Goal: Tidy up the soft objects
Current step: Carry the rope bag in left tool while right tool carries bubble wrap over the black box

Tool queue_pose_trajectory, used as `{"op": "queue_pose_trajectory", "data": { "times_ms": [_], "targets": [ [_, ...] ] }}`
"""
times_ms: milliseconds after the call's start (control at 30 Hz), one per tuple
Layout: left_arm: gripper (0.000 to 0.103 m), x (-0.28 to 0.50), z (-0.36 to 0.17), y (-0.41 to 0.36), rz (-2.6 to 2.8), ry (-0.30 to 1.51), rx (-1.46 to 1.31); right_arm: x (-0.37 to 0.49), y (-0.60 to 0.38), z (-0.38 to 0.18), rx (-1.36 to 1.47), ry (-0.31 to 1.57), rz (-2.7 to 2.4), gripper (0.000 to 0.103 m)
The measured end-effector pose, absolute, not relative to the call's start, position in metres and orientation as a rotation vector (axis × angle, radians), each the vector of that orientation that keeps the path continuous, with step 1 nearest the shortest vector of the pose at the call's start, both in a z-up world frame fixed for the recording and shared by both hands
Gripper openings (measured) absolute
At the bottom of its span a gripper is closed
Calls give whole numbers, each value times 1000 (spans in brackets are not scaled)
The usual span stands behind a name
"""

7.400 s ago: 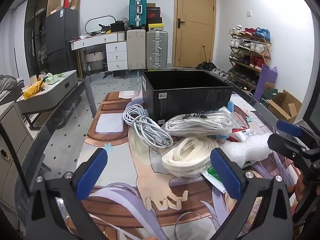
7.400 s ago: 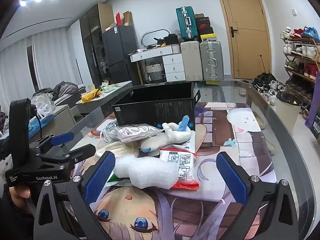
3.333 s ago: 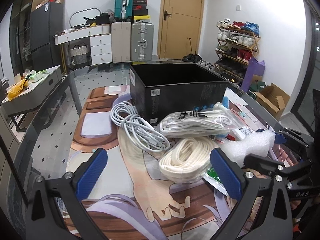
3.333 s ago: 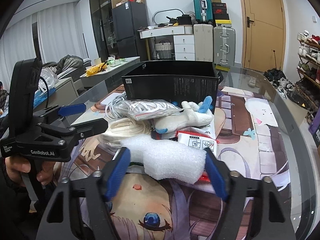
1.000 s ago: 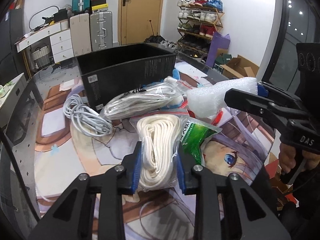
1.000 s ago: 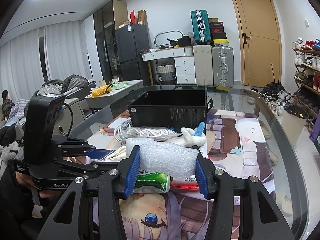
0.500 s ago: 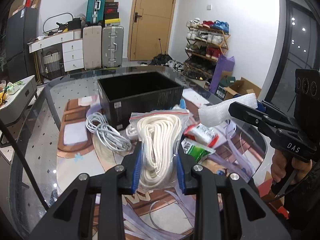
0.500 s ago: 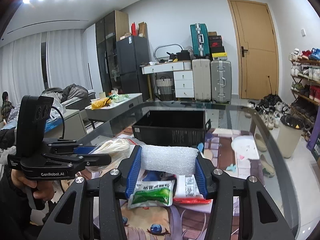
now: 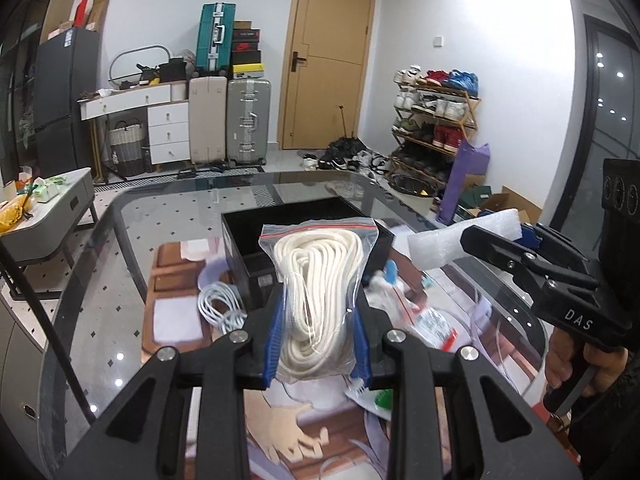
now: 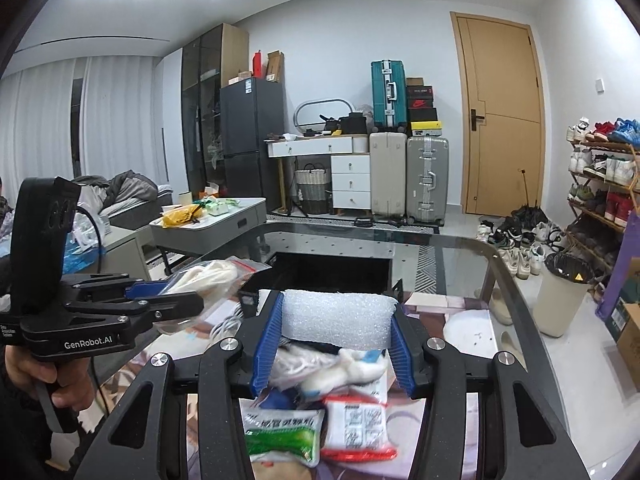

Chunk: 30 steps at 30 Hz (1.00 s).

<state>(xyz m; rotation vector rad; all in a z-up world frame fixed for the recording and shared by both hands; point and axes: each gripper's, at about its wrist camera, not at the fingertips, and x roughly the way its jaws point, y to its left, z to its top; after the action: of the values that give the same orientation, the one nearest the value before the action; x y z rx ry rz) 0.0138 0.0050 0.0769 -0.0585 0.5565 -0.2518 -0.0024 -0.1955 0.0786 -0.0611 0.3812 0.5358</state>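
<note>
The left gripper (image 9: 318, 344) carried the marking "GenRobot.AI" on its body, and the right gripper (image 10: 331, 344) carried "DAS". The left one was clamped on a zip bag of white rope (image 9: 320, 292), held upright between its blue pads above the table (image 9: 120, 264), in front of the black box (image 9: 248, 224). The right one gripped a white foam block (image 10: 336, 316) crosswise between its pads, above a green packet (image 10: 282, 436) and a red-edged packet (image 10: 358, 428) whose print was unreadable.

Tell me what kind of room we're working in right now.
Most likely a home living room, with an entry area. A shoe rack full of sneakers stands beside the door, suitcases are stacked along the wall, and there's a fridge.
</note>
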Motion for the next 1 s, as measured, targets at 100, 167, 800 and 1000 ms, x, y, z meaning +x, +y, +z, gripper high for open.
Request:
{"op": "queue_pose_trajectory", "data": {
  "times_ms": [100, 167, 800, 1000],
  "targets": [
    [28, 26, 78, 8, -227, 553, -63, 8, -192, 82, -61, 385, 518, 49],
    [28, 32, 78, 9, -217, 556, -64, 18, -191, 84, -61, 389, 512, 49],
    [28, 102, 69, 10, -160, 604, -86, 110, -165, 86, -109, 458, 515, 49],
    [28, 118, 60, 5, -154, 628, -98, 132, -155, 74, -144, 488, 519, 49]
  ]
}}
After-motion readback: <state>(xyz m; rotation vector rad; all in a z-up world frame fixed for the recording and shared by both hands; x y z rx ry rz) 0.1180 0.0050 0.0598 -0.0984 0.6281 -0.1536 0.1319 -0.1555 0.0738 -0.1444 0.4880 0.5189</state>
